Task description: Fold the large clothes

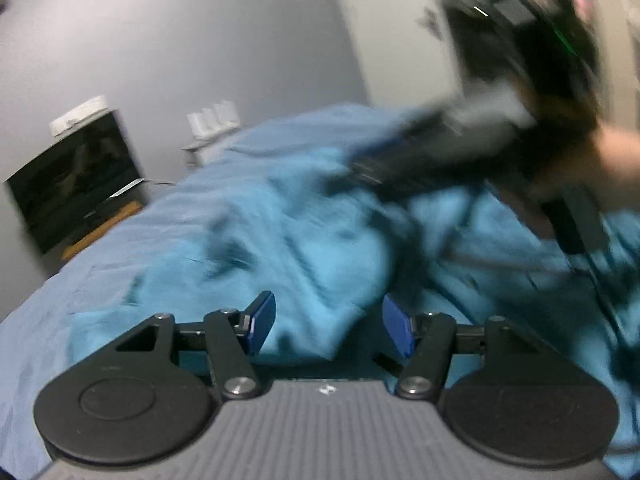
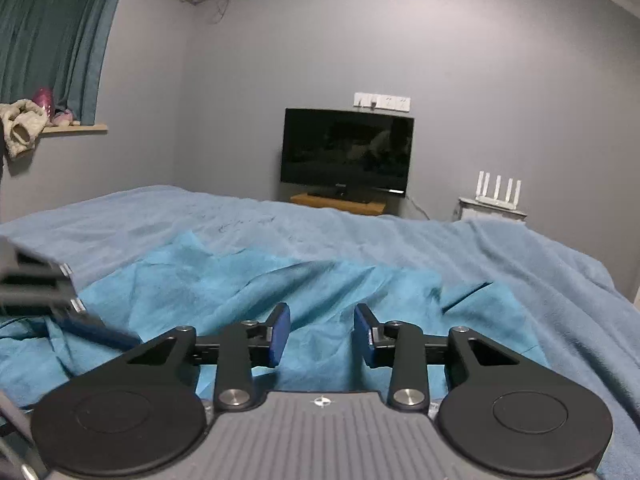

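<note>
A bright teal garment (image 1: 312, 240) lies crumpled on the paler blue bed (image 1: 60, 320). My left gripper (image 1: 329, 326) hovers low over the garment's near part, its blue pads (image 1: 262, 322) well apart and nothing between them. The right gripper (image 1: 356, 166) appears blurred at the upper right of the left wrist view, held by a hand (image 1: 616, 156) above the cloth. In the right wrist view the same garment (image 2: 240, 280) spreads below my right gripper (image 2: 322, 334), whose jaws stand open and hold no cloth. The left gripper (image 2: 116, 336) shows blurred at that view's left edge, down at the fabric.
A dark television (image 2: 346, 152) stands on a wooden stand (image 2: 340, 202) past the bed's far side. A white router (image 2: 498, 190) sits to its right. A window sill (image 2: 76, 128) with soft items and a teal curtain (image 2: 52, 40) is at the left. Grey walls surround the bed.
</note>
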The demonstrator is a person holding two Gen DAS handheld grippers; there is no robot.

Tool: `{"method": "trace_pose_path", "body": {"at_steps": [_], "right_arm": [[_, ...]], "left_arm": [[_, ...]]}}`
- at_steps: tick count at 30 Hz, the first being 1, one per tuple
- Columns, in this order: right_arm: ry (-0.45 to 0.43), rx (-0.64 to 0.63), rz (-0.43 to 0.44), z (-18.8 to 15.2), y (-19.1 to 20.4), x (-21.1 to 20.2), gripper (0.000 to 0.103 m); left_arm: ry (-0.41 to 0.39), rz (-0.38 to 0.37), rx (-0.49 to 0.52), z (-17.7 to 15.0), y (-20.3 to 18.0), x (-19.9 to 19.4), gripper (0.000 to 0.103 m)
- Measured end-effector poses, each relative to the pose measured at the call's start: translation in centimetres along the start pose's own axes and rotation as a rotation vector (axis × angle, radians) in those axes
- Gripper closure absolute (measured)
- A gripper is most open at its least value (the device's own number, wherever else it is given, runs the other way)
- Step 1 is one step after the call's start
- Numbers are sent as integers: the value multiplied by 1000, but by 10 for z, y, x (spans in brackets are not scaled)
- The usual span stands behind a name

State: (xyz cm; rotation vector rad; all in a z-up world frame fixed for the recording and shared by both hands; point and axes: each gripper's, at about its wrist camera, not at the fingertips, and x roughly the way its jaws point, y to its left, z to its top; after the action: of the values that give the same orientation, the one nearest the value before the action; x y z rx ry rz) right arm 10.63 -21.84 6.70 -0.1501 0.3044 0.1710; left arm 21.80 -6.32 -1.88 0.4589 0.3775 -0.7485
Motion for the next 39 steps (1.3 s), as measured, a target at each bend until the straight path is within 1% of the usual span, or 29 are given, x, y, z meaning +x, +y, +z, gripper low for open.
{"method": "trace_pose_path", "body": {"at_steps": [3,5,6,7,8,10,11,12,14,17,19,21,23,25,26,27,28,29,30,31,32,33,35,38,39], "right_arm": [[12,49,-24,-1,-6,18,66],[40,58,-31,-6,-10,28,67],[55,49,-39,-10,-10,32,67],[69,38,-52,-17,-10,36,67],[87,27,-69,-22,-11,37,67],[121,24,-90,-28,-14,40,68],[154,33,-107,-34,-17,46,69],[186,45,-113,-38,-21,50,70],[247,65,-134,-51,-26,64,70],[284,69,-153,-67,-27,74,70],[289,59,-158,-73,-25,78,70],[289,44,-163,-76,-22,82,70],[280,35,-169,-78,-20,84,70],[273,31,-172,-77,-19,82,70],[266,30,-174,-78,-18,81,69],[259,28,-174,-79,-17,81,68],[255,24,-175,-80,-16,80,68],[251,21,-177,-79,-14,74,67],[249,20,-176,-78,-12,71,63],[252,24,-171,-77,-11,68,61],[252,34,-163,-75,-9,62,54],[245,42,-161,-72,-7,56,51],[230,36,-183,-65,0,43,49],[189,50,-158,-51,5,18,41],[177,52,-158,-47,7,10,40]], "left_arm": [[-45,100,-144,15,32,11,44],[-18,129,-206,19,50,31,44],[13,136,-214,18,56,43,44],[44,140,-210,15,59,54,50],[85,147,-201,11,61,65,62],[165,175,-198,-1,64,80,72],[199,177,-218,-9,65,84,80],[225,182,-223,-18,65,89,84],[251,202,-208,-33,61,94,88],[278,235,-181,-54,57,104,89],[274,248,-228,-66,60,105,89],[270,266,-254,-68,59,106,89],[277,284,-245,-67,55,104,89],[286,293,-259,-67,48,89,88],[282,289,-290,-68,49,79,84],[279,291,-332,-68,50,65,80],[278,298,-374,-70,52,46,70],[266,300,-412,-69,51,33,63],[248,302,-440,-69,49,17,61],[233,310,-455,-69,46,1,57],[226,326,-463,-67,43,-13,51],[226,342,-469,-63,41,-25,50],[232,358,-483,-59,38,-52,49],[232,389,-480,-57,28,-92,48],[235,401,-467,-57,24,-102,46]]}}
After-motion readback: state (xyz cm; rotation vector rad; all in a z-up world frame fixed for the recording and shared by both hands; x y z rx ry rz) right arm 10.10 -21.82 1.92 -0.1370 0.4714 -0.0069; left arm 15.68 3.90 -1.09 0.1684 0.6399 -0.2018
